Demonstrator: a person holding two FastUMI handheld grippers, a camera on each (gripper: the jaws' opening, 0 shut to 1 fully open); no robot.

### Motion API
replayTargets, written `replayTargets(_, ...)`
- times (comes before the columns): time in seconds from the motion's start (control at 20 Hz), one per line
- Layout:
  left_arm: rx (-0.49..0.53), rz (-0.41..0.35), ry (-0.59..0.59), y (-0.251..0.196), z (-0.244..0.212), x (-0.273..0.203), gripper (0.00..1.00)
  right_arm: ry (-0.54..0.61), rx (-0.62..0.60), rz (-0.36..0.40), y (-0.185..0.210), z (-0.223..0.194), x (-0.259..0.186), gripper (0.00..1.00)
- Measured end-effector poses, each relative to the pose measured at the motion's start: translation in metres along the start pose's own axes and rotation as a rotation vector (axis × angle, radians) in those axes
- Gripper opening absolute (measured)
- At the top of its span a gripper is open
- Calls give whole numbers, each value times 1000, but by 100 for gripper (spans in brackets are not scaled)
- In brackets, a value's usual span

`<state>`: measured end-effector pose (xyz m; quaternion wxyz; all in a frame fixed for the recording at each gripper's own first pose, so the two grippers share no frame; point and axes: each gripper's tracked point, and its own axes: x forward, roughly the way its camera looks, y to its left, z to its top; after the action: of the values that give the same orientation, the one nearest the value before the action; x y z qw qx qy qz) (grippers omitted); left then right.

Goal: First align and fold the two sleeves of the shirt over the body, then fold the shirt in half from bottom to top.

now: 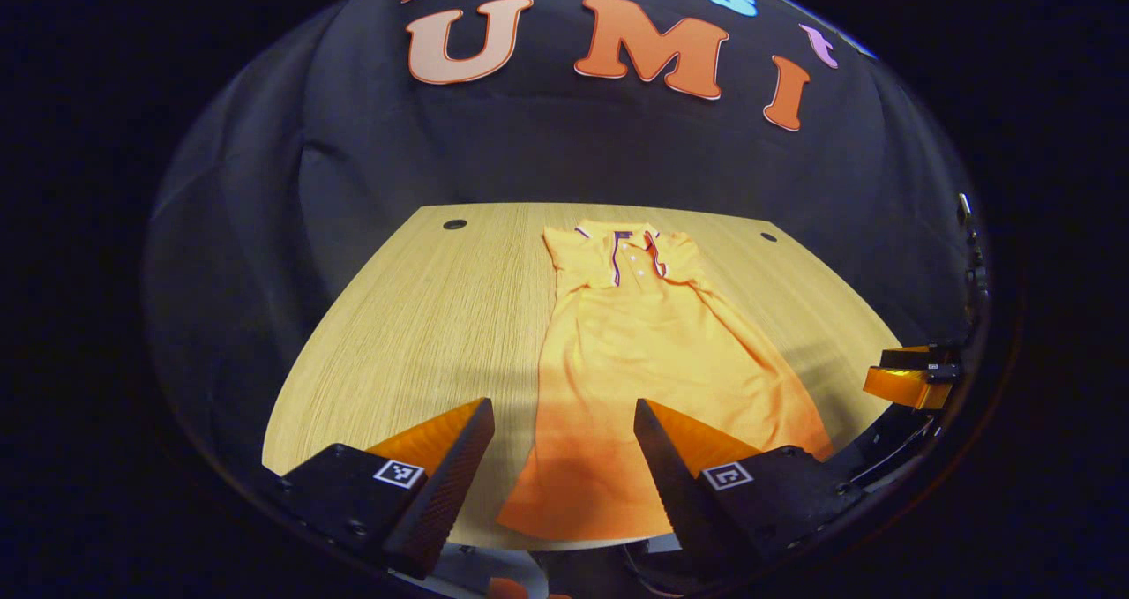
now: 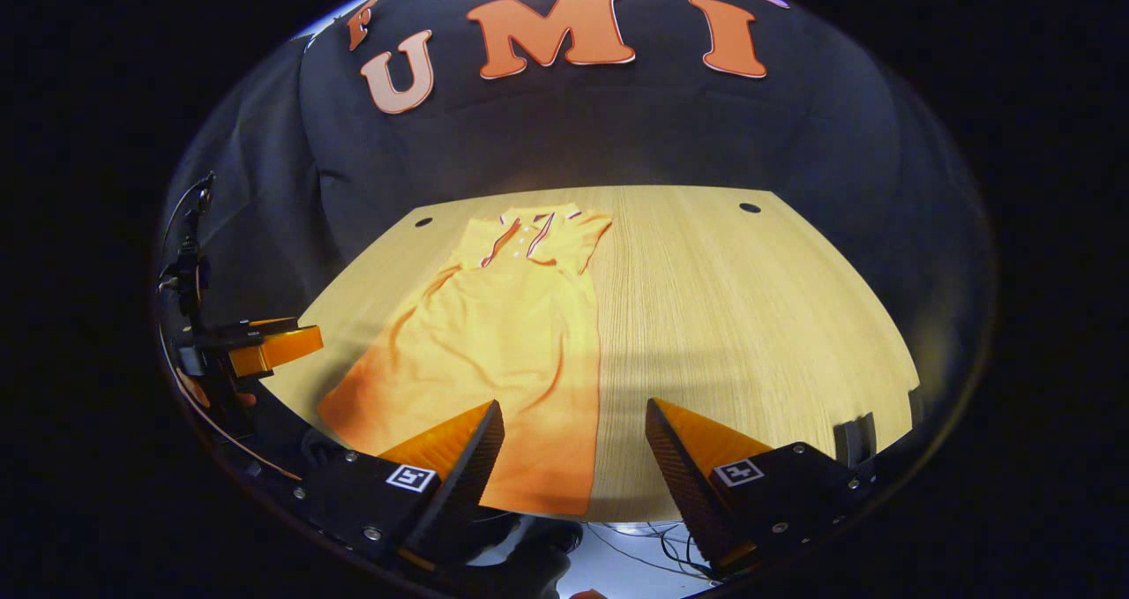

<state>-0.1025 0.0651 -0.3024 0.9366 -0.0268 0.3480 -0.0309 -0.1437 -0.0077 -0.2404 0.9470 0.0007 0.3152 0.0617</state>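
Note:
An orange polo shirt (image 1: 644,352) lies flat on the wooden table (image 1: 423,317), collar at the far end, hem toward me, both sleeves folded in over the body. My left gripper (image 1: 564,423) is open above the shirt's near left hem, nothing between its fingers. In the right gripper view the same shirt (image 2: 503,334) lies left of centre, and my right gripper (image 2: 573,423) is open above its near right hem corner. The right gripper (image 1: 913,374) appears at the far right of the left gripper view; the left gripper (image 2: 265,345) appears at the left of the right gripper view.
The table (image 2: 750,317) has small dark holes near its far corners (image 1: 454,224) (image 2: 750,207). Black cloth wall stands behind it. Bare wood extends to both sides of the shirt. Cables lie below the near table edge (image 2: 635,546).

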Motion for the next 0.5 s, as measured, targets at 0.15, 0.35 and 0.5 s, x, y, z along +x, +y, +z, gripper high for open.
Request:
replayTargets(0.15,11,-1,48,2,-33,2,99,47,-1,9,5,-31,3,99)
replayTargets(0.35,35,7,83,15,-70,8,98,93,-15,13,12,-62,11,99)
replayTargets(0.5,66,26,96,27,-89,11,99,114,-45,7,12,-83,16,98)
